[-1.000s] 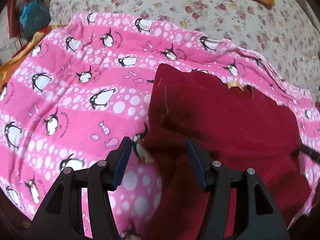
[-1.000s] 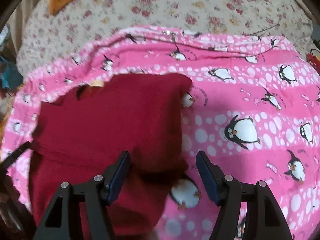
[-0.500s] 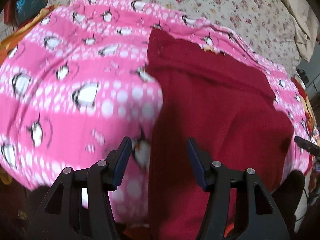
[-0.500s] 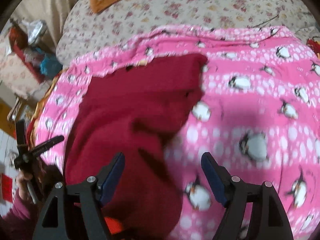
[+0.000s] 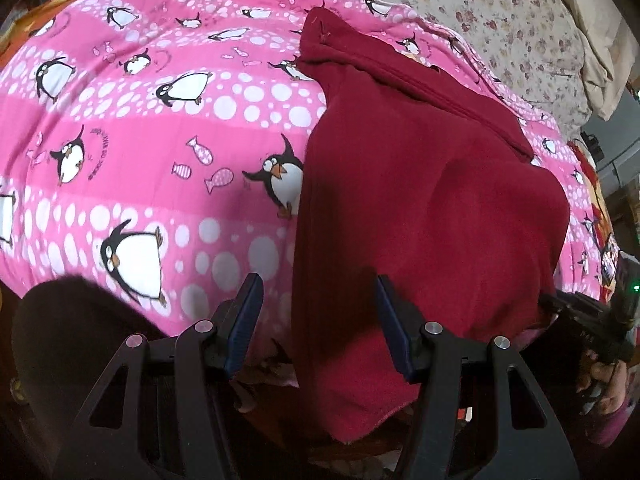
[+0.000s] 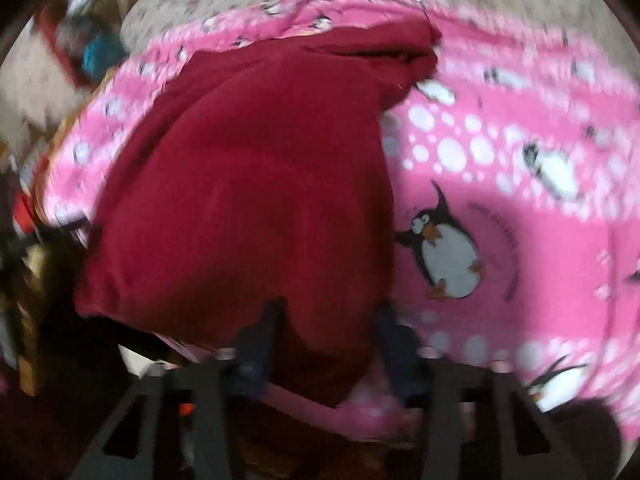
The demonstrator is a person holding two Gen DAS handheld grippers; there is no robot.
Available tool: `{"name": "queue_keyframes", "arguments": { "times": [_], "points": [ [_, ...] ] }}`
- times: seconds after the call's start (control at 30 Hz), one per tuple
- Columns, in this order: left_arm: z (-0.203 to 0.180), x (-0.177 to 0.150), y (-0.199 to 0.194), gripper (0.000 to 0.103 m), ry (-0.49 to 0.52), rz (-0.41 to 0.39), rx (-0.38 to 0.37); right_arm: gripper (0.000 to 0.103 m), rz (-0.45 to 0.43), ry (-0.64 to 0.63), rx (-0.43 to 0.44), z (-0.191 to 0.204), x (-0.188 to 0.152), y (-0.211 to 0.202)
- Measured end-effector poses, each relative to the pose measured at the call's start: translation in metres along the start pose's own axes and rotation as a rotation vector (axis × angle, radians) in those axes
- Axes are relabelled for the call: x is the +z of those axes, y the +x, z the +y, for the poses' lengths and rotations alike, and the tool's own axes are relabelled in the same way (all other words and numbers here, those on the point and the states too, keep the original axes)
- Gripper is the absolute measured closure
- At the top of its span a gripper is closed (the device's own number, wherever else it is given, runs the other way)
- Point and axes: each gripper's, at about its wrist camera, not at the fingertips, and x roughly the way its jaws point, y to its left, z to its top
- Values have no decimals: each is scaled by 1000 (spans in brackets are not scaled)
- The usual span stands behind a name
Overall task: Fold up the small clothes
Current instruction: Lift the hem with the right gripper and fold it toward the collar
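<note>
A dark red garment (image 5: pixel 420 200) lies spread on a pink penguin blanket (image 5: pixel 160 120), and its near hem hangs over the bed's front edge. My left gripper (image 5: pixel 318 314) is open at that edge, with the garment's left border running down between the jaws and clear of the left pad. The right wrist view is blurred. There my right gripper (image 6: pixel 328 332) has its jaws closing around the near right corner of the garment (image 6: pixel 248 184). The cloth fills the gap between them, and I see no firm pinch.
The blanket (image 6: pixel 520 220) covers a floral bed sheet (image 5: pixel 500 20), with a pale pillow (image 5: pixel 600 60) at far right. A hand (image 5: pixel 600 376) holds the other gripper at lower right. A dark rounded shape (image 5: pixel 60 340) sits below the bed edge at lower left.
Both grippers have drawn back from over the bed to its near edge, and the garment's hem now hangs over it. The right jaws widened, then narrowed around the garment's corner.
</note>
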Motion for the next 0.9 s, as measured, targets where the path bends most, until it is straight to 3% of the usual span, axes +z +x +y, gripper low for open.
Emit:
{"name": "queue_keyframes", "arguments": {
  "times": [0.03,0.3,0.37,0.43,0.47,0.7,0.8,0.9],
  "points": [
    [0,-2,-3,46,4,-6,3,90,-1,0,32,0,-2,-6],
    [8,-29,-7,46,-19,18,-12,91,21,8,88,-8,-32,-31],
    [9,-36,-2,46,-30,51,-21,87,24,67,85,-15,-33,-28],
    [11,-41,1,46,-40,72,-32,50,28,113,78,-23,-34,-26],
    [11,-43,3,46,-45,79,-32,44,26,130,82,-27,-35,-27],
    [1,-49,20,46,-37,111,-50,44,37,178,190,-29,-34,-11],
    [-7,-51,32,46,-14,146,-52,44,59,140,172,-17,-31,2],
    [-4,-51,44,46,-54,181,-78,57,57,82,156,-4,-29,3]
  ]
}}
